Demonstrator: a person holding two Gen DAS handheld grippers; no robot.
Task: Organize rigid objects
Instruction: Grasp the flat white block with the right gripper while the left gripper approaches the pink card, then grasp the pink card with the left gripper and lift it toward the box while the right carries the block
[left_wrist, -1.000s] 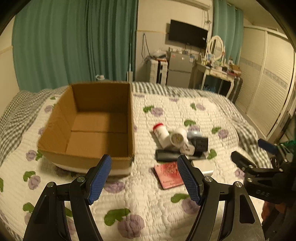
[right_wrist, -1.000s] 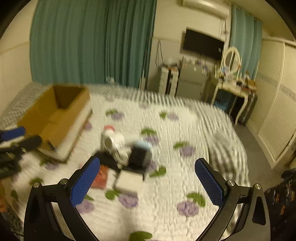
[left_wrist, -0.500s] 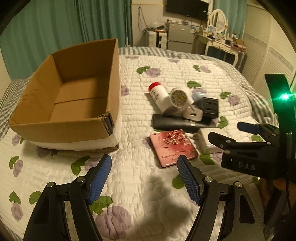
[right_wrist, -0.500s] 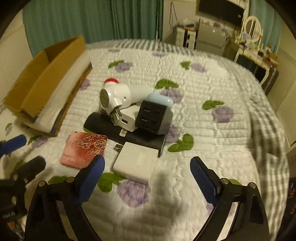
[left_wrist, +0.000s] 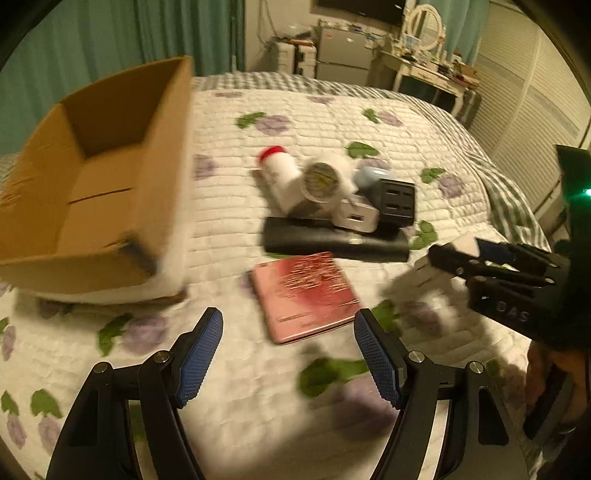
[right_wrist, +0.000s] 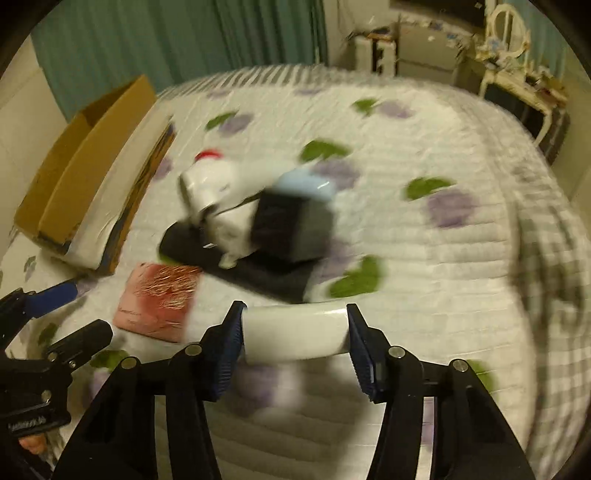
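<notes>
Right wrist view: my right tool (right_wrist: 294, 341) is pinching the white adapter block (right_wrist: 295, 334) across its width, one blue pad on each short side, so the flat face stays level and cannot twist out. It looks clear of the quilt (right_wrist: 424, 258), though motion blur makes the gap underneath hard to judge. Beyond it sits the rest of the pile: the black cube charger (right_wrist: 291, 225) with its pale blue top, a small white plug (right_wrist: 225, 221) leaning against it, the white bottles behind, all resting on a long black bar (right_wrist: 258, 273). The pink booklet (right_wrist: 159, 301) lies flat just beside that bar, nearer me.

Left wrist view now. My left tool (left_wrist: 288, 354) is spread wide and holds nothing, hovering low over the quilt just short of the pink booklet (left_wrist: 304, 295). From here I can see my right tool (left_wrist: 458, 258) off to the side with the white block (left_wrist: 439, 264) in its grip. The cardboard box (left_wrist: 88, 199) stands open on the far left of the bed, well apart from the pile, and what I can see of its inside holds nothing yet; that is plainly where these things belong. The red-capped bottle (left_wrist: 277, 173) and the second bottle (left_wrist: 323, 181) lie on their sides, so they will roll if nudged.

My read: the right side carries the block over to the box, while the left lines up on the booklet, which lies flat and thin and will want one finger sliding under an edge.
</notes>
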